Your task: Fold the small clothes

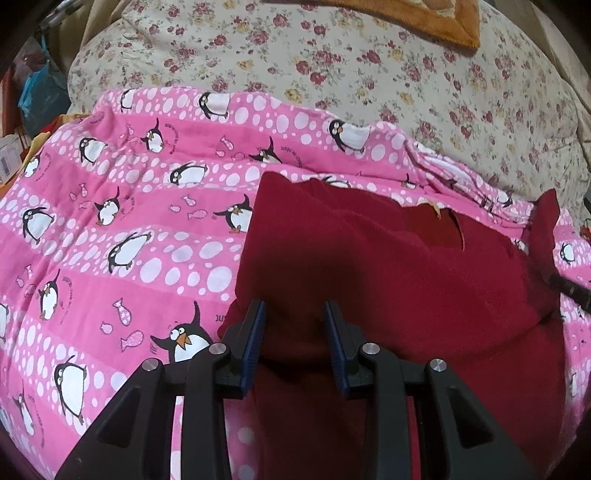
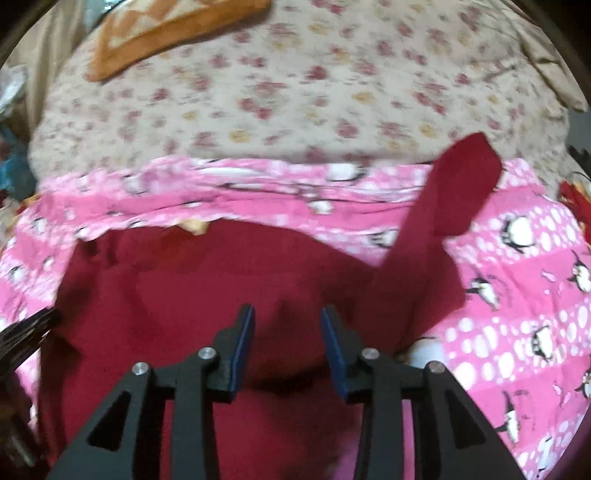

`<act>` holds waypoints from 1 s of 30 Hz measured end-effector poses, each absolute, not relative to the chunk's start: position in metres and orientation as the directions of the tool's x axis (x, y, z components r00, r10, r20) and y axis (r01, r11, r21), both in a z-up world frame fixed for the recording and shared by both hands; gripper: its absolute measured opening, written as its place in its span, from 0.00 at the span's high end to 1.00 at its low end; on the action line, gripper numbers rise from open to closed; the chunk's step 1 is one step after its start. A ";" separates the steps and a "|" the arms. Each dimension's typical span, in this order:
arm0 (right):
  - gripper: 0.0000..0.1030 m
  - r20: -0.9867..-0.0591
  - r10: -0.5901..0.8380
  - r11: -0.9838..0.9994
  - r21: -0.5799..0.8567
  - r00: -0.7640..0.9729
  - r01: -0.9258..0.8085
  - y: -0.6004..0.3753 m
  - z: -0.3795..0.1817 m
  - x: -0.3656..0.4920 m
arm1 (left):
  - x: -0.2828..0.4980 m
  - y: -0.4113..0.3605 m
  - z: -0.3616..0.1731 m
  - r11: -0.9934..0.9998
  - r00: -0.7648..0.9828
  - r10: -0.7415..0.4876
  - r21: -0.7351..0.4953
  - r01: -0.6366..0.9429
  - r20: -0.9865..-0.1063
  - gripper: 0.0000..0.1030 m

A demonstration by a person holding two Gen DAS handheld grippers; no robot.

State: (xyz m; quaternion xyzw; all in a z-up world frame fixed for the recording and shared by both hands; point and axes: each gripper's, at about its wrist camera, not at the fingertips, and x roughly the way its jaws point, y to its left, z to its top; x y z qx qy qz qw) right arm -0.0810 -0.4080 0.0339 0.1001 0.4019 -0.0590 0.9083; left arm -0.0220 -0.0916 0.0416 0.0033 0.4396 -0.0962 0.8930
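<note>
Left tongs (image 1: 295,325) clenched on red garment (image 1: 388,266) fold; right tongs (image 2: 287,332) released above it, on penguin blanket (image 1: 110,221)

Colours and patterns across the bed

A plain dark red garment (image 1: 388,280) is seen on a pink blanket (image 1: 129,229) striped in two pinks and printed with white dots, black-and-white penguins and small fish; at 12 o'clock a cream quilt (image 1: 332,55) is patterned with red and yellow roses, and an orange cloth (image 2: 166,33) is seen beyond
</note>
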 end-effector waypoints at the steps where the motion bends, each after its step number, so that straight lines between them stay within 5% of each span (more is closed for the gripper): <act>1: 0.63 -0.749 -0.008 0.975 0.141 0.663 0.171 -0.402 0.031 -0.081 | -0.023 -0.092 0.044 0.981 0.599 -0.174 -0.084 0.176 -0.781 0.89; 6: 0.63 -0.814 -0.010 0.980 0.108 0.581 0.168 -0.384 -0.007 -0.068 | -0.029 -0.097 0.051 0.968 0.606 -0.234 -0.124 0.218 -0.760 0.89; 18: 0.55 -0.755 0.095 0.930 0.299 0.649 0.212 -0.435 0.014 -0.089 | -0.028 -0.121 0.030 0.956 0.559 -0.228 -0.075 0.283 -0.797 0.81; 30: 0.47 -0.721 -0.144 0.869 0.236 0.677 0.436 -0.554 0.037 -0.052 | -0.028 -0.121 0.041 0.934 0.557 -0.331 -0.182 0.306 -0.762 0.81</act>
